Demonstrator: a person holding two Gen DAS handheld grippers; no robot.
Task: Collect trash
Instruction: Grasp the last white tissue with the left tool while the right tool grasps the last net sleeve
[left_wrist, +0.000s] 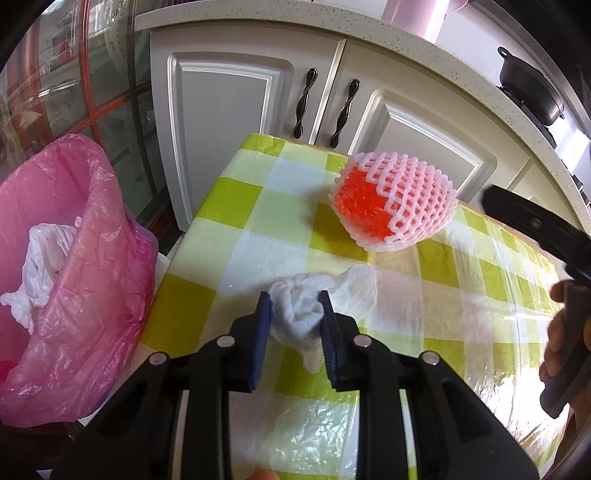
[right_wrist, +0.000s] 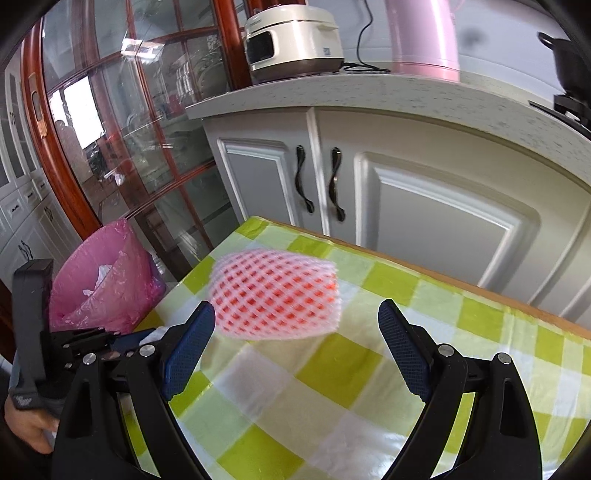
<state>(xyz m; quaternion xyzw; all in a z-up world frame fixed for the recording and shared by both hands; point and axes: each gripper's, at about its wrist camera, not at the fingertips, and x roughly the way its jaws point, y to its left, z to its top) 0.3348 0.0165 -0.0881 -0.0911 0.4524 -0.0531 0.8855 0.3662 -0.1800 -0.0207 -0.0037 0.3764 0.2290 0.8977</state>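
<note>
Left gripper: your left gripper (left_wrist: 295, 314) has its blue pads pinched on the crumpled white tissue (left_wrist: 297, 314), which sits low on the cloth. You took it at its bunched middle, likely so the loose tail does not slip free when lifted.
Right gripper: your right gripper (right_wrist: 297, 332) has its jaws spread wide with nothing between them. It is aimed at the foam fruit net (right_wrist: 275, 295), which lies beyond the fingertips and untouched; the wide spread suits its bulk.
Foam fruit net: pink-white mesh over an orange core, lying on its side near the table's far edge, apart from the tissue.
Trash bin: the pink-lined bin (left_wrist: 66, 266) stands just off the table's left edge, on your left gripper's side. White paper is already inside, so the tissue's drop looks short.
Surface: a green and white checked tablecloth (left_wrist: 229, 206) under clear, glossy plastic; slick, so light trash may slide if nudged.
Room: white cabinets (right_wrist: 443, 221) behind the table, with a rice cooker (right_wrist: 291, 40) and a pink jug (right_wrist: 424, 40) on the counter, and a glass-fronted wooden cupboard (right_wrist: 122, 140) to the left.
</note>
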